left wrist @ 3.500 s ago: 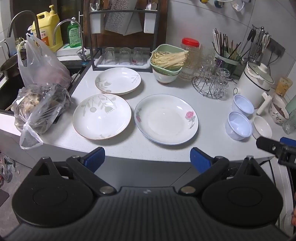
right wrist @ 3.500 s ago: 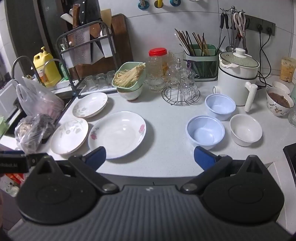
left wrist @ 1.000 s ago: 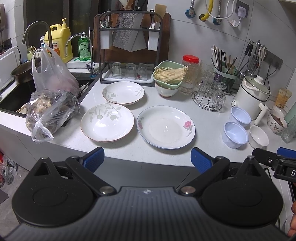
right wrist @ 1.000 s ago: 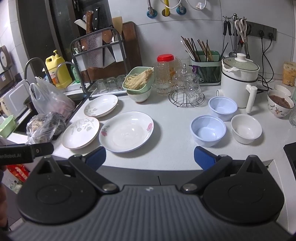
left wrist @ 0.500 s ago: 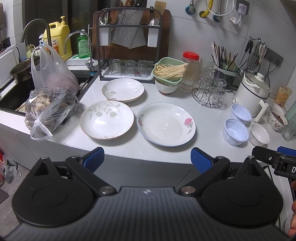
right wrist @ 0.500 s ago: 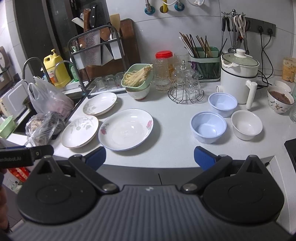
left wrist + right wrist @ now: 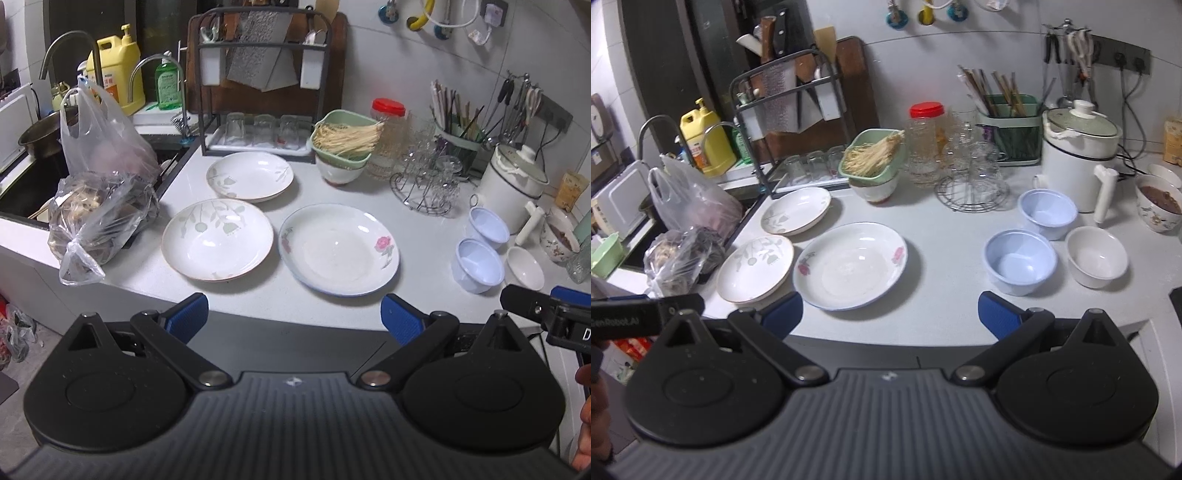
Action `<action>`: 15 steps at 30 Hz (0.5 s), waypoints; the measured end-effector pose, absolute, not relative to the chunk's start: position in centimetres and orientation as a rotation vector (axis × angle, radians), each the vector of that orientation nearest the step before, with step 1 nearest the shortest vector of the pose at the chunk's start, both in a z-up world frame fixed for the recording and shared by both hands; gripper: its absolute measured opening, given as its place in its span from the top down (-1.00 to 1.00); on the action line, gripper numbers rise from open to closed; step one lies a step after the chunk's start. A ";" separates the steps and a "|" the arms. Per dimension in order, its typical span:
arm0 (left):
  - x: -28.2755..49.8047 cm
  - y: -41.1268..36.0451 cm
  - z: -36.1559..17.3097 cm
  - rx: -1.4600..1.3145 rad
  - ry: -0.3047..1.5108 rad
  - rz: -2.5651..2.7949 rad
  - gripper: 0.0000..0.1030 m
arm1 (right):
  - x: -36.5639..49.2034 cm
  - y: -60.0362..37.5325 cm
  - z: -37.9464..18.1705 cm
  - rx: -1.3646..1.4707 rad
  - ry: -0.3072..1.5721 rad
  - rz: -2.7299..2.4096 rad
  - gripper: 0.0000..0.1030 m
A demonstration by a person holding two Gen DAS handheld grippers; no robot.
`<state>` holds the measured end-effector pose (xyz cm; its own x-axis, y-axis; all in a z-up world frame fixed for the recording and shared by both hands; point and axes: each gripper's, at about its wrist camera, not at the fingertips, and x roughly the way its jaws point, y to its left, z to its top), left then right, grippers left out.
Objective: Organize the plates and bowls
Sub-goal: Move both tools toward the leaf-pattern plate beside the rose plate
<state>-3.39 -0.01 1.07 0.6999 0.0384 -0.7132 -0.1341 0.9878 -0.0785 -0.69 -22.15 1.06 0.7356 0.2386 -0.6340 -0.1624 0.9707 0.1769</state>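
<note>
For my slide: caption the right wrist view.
Open right gripper faces a rose-patterned plate and two blue bowls on the counter.

I'm working in a home kitchen. Sink taps (image 7: 70, 48) and yellow detergent jug (image 7: 118, 66) at 10 o'clock; knife rack (image 7: 264, 74) with cleaver at 12; chopstick holder (image 7: 1008, 122) and electric pot (image 7: 1078, 158) at 2. Plates and bowls spread across the white surface (image 7: 945, 236).

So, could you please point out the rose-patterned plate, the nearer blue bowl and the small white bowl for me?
rose-patterned plate (image 7: 855, 271): right wrist view, on its flat centre.
nearer blue bowl (image 7: 1015, 264): right wrist view, on its inner floor.
small white bowl (image 7: 1095, 256): right wrist view, on its inner floor.
</note>
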 end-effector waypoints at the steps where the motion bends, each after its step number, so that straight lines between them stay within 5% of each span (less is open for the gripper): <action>1: -3.2 0.4 1.0 -0.136 0.794 0.101 -0.97 | -0.4 -21.8 1.0 0.107 0.714 0.229 -0.98; 15: 2.7 7.3 -0.5 -0.154 0.885 0.119 -0.97 | 5.0 -15.1 0.2 0.097 0.753 0.259 -0.94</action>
<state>2.73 7.27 -0.53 0.6275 0.0396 -0.7776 -0.1672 0.9823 -0.0849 5.02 -15.09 0.22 0.6994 0.2663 -0.6632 -0.1972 0.9639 0.1791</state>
